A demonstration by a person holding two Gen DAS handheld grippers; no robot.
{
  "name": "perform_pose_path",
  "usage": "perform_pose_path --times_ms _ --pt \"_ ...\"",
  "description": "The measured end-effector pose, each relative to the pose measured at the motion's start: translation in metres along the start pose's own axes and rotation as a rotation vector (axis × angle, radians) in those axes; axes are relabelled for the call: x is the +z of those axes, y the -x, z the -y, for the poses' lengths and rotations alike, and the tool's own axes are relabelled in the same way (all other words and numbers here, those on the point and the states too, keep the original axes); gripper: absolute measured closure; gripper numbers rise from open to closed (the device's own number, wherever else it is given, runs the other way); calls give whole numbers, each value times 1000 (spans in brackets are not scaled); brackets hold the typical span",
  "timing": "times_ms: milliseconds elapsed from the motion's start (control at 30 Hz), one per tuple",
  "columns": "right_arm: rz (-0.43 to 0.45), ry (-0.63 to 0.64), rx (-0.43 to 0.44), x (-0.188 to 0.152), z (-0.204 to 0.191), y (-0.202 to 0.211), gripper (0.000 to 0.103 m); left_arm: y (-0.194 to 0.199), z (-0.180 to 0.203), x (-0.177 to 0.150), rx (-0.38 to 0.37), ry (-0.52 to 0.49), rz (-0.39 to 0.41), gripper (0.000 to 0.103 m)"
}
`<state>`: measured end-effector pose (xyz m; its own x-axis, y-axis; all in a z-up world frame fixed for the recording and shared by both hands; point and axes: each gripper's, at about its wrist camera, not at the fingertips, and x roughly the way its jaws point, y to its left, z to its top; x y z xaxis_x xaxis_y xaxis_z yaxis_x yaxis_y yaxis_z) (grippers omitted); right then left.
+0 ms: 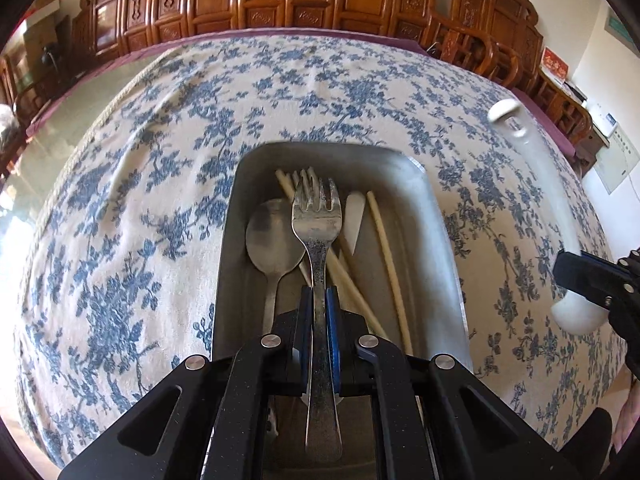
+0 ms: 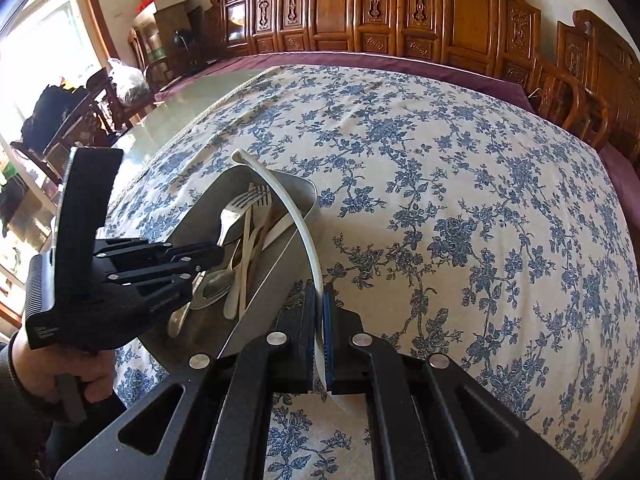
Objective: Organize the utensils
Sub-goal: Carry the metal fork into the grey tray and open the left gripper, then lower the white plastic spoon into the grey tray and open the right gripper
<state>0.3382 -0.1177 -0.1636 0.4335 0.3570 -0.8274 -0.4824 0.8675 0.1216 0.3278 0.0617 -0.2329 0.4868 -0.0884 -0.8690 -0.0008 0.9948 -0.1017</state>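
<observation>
The tray point(image 1: 436, 216) is already holding a spoon point(image 1: 272, 236) and chopsticks point(image 1: 390, 256). The left gripper point(image 1: 320, 300) is pinching a fork point(image 1: 316, 216) above it; the right gripper point(image 2: 319, 308) is squeezing a white spoon point(image 2: 296, 208).

Metal, cloth and carved wood

The fork point(image 1: 316, 216) was tarnished, speckled metal; the tray point(image 1: 436, 248) dull brushed metal. The tablecloth point(image 1: 160, 160) looked soft, matt printed cloth, the white spoon point(image 1: 532, 168) smooth and glossy, the cabinets point(image 1: 280, 0) polished wood.
</observation>
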Motion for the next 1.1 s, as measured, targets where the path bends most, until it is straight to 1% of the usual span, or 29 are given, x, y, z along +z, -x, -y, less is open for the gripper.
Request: perform_pose_path --times_ms 67,200,367,500,733,900,1100 --pt "-1 -2 -1 0 -1 -1 99 -2 -1 -2 -12 -2 -13 97" --pt "1 -9 -2 1 -5 -2 99 6 -2 -4 -12 -8 0 96" --pt "14 -22 11 8 -19 0 99 34 -10 1 -11 -13 43 96" --pt "24 -33 31 14 -36 0 99 62 -22 4 15 -38 86 95" --pt "24 -67 82 23 -72 -13 99 92 -58 0 57 -46 116 92" --pt "4 -92 112 28 -90 -30 99 98 -85 -9 64 -11 121 92" --pt "-24 -127 115 25 -95 -51 99 95 -100 -20 58 16 114 92"
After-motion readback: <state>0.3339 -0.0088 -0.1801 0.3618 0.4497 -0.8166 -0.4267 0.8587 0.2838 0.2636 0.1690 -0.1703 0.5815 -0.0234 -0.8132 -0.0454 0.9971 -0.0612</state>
